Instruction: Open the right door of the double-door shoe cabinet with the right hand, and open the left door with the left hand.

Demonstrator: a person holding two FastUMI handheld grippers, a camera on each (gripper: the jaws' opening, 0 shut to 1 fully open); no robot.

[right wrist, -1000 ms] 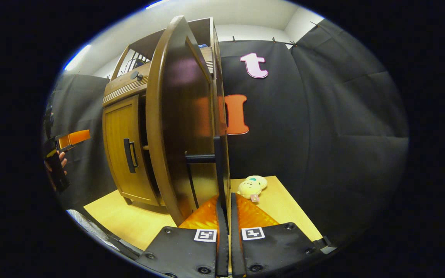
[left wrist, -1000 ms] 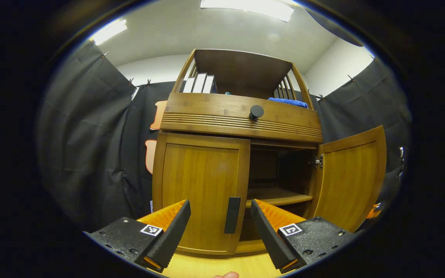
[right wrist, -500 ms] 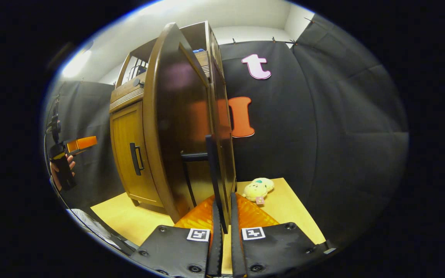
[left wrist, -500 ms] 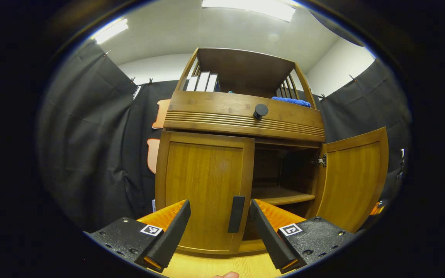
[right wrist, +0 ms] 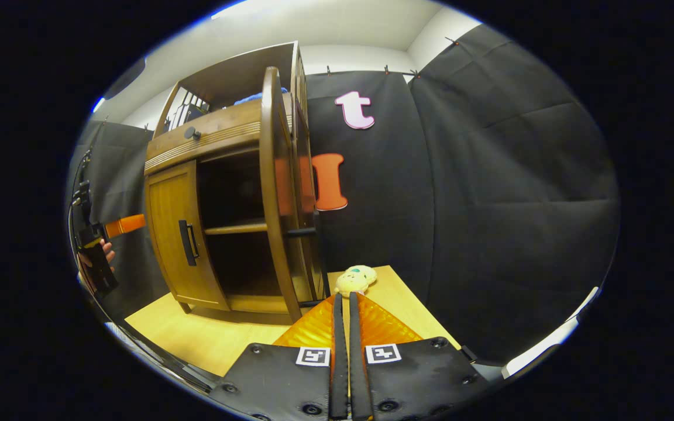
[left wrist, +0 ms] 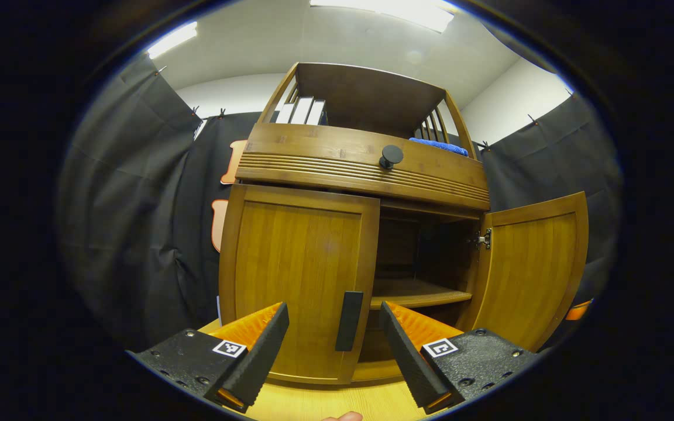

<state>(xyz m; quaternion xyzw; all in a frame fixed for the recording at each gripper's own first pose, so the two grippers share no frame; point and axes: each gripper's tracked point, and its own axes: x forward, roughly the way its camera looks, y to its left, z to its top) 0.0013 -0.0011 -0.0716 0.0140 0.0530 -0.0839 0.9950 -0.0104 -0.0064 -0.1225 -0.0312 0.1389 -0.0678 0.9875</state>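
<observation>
The wooden shoe cabinet (left wrist: 366,166) stands in front of me. Its left door (left wrist: 296,275) is closed, and the dark handle (left wrist: 350,320) lies just ahead between the tips of my open left gripper (left wrist: 332,311), untouched. The right door (left wrist: 530,269) stands swung wide open. In the right gripper view that door (right wrist: 272,193) is seen edge-on, with its handle (right wrist: 302,232) pointing toward me. My right gripper (right wrist: 343,299) is shut on nothing, a short way back from that handle. At the far left of this view a hand holds the left gripper (right wrist: 103,234) before the left door (right wrist: 176,234).
Inside the open half is a shelf (left wrist: 419,295). A drawer knob (left wrist: 391,155) sits above the doors; books (left wrist: 302,111) and a blue cloth (left wrist: 439,146) lie on the top shelf. A small plush toy (right wrist: 356,280) rests on the wooden floor (right wrist: 208,339) by the cabinet's right side.
The right gripper has come off the right door's handle and drawn back, leaving the door wide open. The left gripper has shifted slightly in front of the left door's handle.
</observation>
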